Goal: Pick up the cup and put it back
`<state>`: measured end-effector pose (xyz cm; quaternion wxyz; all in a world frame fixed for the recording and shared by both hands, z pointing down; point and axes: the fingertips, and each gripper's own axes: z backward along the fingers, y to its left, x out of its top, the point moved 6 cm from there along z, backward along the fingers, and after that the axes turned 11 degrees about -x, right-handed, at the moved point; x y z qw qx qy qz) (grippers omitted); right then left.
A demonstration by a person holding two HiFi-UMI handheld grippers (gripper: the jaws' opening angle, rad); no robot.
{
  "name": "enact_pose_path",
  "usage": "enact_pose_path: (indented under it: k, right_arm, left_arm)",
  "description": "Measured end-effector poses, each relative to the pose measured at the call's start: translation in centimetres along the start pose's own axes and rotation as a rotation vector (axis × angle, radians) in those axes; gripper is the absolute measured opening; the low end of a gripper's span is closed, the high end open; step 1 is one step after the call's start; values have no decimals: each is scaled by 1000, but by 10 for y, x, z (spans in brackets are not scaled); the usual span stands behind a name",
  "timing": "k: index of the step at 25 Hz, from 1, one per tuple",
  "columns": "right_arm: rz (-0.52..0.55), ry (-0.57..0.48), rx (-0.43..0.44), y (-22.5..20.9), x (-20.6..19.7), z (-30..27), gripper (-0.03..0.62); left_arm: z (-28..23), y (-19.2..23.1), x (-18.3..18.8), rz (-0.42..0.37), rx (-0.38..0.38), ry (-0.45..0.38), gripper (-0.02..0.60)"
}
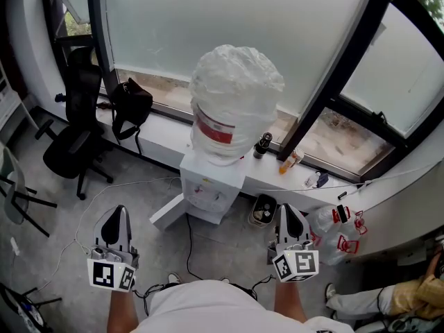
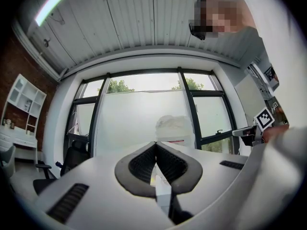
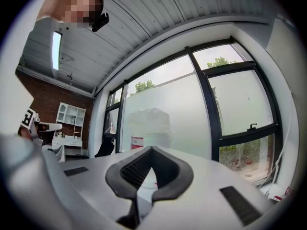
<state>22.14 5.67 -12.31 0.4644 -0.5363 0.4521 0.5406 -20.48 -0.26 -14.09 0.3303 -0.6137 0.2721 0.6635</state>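
Head view: the left gripper (image 1: pixel 116 214) and right gripper (image 1: pixel 288 212) are held low, well apart from the water dispenser (image 1: pixel 208 182), each with jaws pressed together on nothing. The cup (image 1: pixel 262 144) is judged to be the dark vessel on the sill (image 1: pixel 166 134), just right of the wrapped bottle (image 1: pixel 232 96); this cannot be confirmed. If it is reached with the jaws unopened, it could be knocked over or off the sill edge. Open floor is left ahead, narrowed by a cable (image 1: pixel 187 245), a small bin (image 1: pixel 263 210) and an office chair (image 1: pixel 73 144).
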Motion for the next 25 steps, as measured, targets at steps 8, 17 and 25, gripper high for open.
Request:
enact_pose_path:
  k: [8, 17, 25]
  right_arm:
    - [38, 11, 14, 9, 1, 10, 18]
    - [41, 5, 12, 18, 3, 15, 18]
    - [34, -5, 27, 25, 6, 17, 18]
  left_arm:
    - [-7, -4, -2, 7, -49, -11, 23]
    - [3, 1, -7, 27, -48, -8, 23]
    - [11, 2, -7, 41, -45, -17, 23]
